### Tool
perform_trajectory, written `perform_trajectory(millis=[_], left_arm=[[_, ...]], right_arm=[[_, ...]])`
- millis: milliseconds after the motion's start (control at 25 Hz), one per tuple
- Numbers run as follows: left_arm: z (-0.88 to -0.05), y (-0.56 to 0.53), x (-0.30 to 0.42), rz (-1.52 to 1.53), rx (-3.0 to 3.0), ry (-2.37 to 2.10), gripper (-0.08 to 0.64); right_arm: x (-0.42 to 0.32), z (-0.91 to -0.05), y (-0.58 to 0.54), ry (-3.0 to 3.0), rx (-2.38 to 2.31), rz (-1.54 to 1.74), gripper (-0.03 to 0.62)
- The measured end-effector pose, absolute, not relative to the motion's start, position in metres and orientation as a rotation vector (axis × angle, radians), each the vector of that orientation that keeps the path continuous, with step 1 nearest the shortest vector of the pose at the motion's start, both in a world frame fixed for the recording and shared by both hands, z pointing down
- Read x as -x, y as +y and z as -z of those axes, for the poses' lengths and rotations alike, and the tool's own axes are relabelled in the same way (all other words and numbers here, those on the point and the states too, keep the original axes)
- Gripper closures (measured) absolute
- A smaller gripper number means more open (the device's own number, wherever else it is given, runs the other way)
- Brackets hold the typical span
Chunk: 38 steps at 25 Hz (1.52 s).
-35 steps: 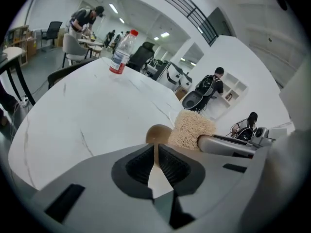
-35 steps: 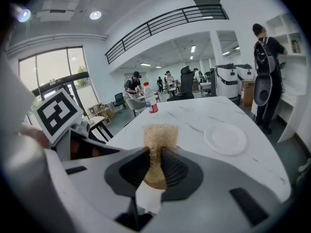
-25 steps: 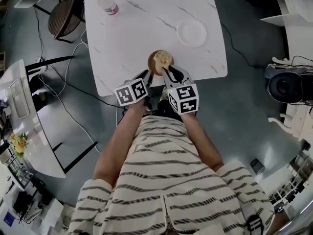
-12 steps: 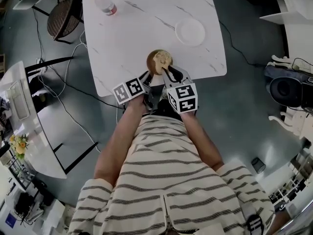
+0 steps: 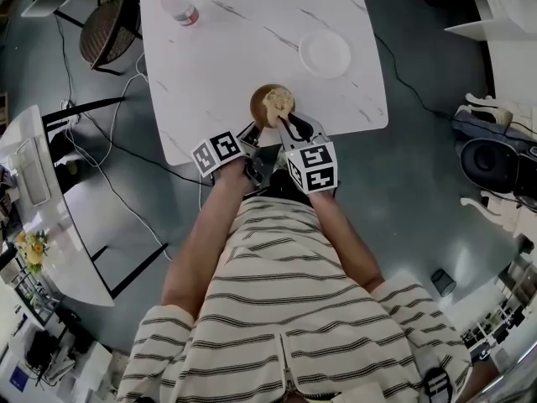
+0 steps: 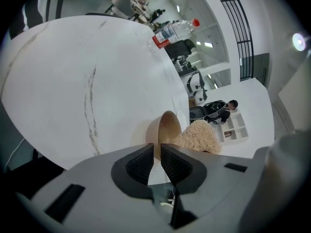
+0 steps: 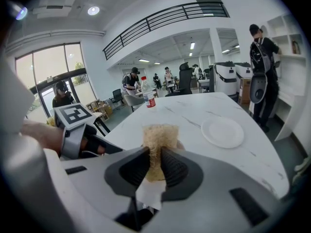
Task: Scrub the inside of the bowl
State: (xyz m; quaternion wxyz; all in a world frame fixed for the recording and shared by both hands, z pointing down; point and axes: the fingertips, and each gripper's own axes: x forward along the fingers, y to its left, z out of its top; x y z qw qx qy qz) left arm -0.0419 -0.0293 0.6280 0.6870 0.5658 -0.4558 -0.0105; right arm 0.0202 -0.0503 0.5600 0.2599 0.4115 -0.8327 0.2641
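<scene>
Pinches bowl [image 6: 167,129] rim in left hand-held gripper [image 6: 156,154], at counter's [image 5: 252,40] near edge; clamps scrubber [image 7: 159,137] in right hand-held gripper [image 7: 155,166], down inside bowl; has swung left one slightly outward within the last second, bowl barely shifted; reads as scrubbing under way, bowl steadied, not yet finished.

A white marble table [image 5: 243,49] carries a brown bowl [image 5: 257,109]; beyond the bowl, a plate [image 5: 325,54] right, a bottle [image 5: 178,5] far left.
</scene>
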Motion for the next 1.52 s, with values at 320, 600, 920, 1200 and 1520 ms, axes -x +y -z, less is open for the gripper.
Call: perform_trajectory(millis=[320,600,920,1200,1520], left_arm=[[-0.626,-0.031,0.039,0.062,-1.234,-1.006,0.517],[-0.629,-0.032,0.041,0.095,-1.215,-1.007,0.532],[-0.628,-0.032,0.040,0.119,-1.207,-1.011,0.546],[-0.629,-0.030,0.041,0.126,-1.198,-1.012,0.549],[-0.629,-0.026,0.042,0.125,-1.194,-1.011,0.551]], right_arm=[[-0.024,-0.563,-0.050,-2.244,-1.111,-0.717,0.520],[-0.024,-0.567,-0.049,-2.240,-1.106,-0.714,0.520],[-0.026,-0.572,-0.048,-2.230,-1.096,-0.710,0.520],[-0.026,-0.576,-0.048,-2.216,-1.095,-0.712,0.520],[-0.024,-0.585,-0.049,-2.183,-1.086,-0.710,0.520]])
